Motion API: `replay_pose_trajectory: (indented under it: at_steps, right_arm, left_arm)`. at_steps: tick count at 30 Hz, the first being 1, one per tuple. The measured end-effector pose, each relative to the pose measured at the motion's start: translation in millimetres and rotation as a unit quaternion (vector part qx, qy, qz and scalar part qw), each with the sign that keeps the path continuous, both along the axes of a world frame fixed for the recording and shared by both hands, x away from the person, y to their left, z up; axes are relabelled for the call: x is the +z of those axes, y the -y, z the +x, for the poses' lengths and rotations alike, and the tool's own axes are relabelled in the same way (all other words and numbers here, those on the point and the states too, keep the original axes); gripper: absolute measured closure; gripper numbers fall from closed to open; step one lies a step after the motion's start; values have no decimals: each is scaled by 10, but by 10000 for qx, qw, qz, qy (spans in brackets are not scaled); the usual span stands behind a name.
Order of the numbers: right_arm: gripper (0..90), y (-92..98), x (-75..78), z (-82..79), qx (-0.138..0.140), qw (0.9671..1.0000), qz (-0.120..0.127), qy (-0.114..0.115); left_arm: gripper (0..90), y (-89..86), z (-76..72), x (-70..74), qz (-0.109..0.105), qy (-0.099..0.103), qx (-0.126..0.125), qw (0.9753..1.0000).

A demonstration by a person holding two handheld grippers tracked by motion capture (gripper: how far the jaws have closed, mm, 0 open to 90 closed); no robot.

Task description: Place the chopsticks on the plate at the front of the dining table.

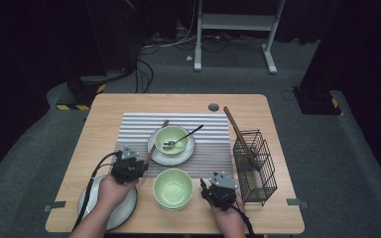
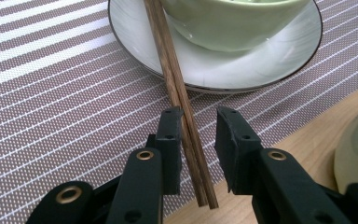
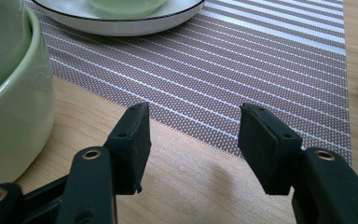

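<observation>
Chopsticks (image 1: 155, 144) lay in the high view with their far ends propped on the rim of the white plate (image 1: 155, 148), slanting down off its left side to the striped placemat (image 1: 134, 126). That plate carried a green bowl (image 1: 171, 139) with a spoon (image 1: 181, 140) resting in it. The left gripper (image 1: 140, 166) sat just left of the plate, at the lower tips of the chopsticks. A second green bowl (image 1: 173, 188) stood on the wooden table (image 1: 104, 106) just nearer the person than the plate, and a grey plate (image 1: 124, 210) lay partly under the left hand (image 1: 110, 191). The right gripper (image 1: 209, 187) hovered to the right of that nearer bowl, with a black wire basket (image 1: 255, 166) beyond it, right of the white plate.

Seen from the left gripper view, the chopsticks (image 2: 179, 98) ran from the white plate (image 2: 242, 70) down between the jaws. The left gripper (image 2: 198, 135) stood narrowly parted around the pair: one jaw pressed against the sticks, the other a small gap away, so the grip was not closed.

From the right gripper view, the right gripper (image 3: 193, 140) stood wide apart with nothing between its jaws, low over the table edge of the placemat (image 3: 261, 60), the nearer green bowl (image 3: 9, 93) close beside it and the white plate (image 3: 121, 21) farther off.
</observation>
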State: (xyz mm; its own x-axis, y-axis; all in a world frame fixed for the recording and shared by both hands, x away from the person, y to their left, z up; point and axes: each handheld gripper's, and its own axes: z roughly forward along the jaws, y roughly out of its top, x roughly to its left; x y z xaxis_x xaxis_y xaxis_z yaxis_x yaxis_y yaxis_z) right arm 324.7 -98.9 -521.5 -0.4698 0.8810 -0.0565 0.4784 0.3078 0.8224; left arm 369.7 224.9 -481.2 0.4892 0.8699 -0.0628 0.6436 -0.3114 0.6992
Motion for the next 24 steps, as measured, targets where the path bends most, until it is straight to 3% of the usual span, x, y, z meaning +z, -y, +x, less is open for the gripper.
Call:
replay_pose_trajectory:
  at_steps: [24]
  right_arm:
    - [437,-4,0,0,8,10000,-26,-6]
  left_arm:
    - [771,16,46,-55,22,-10,70,10000]
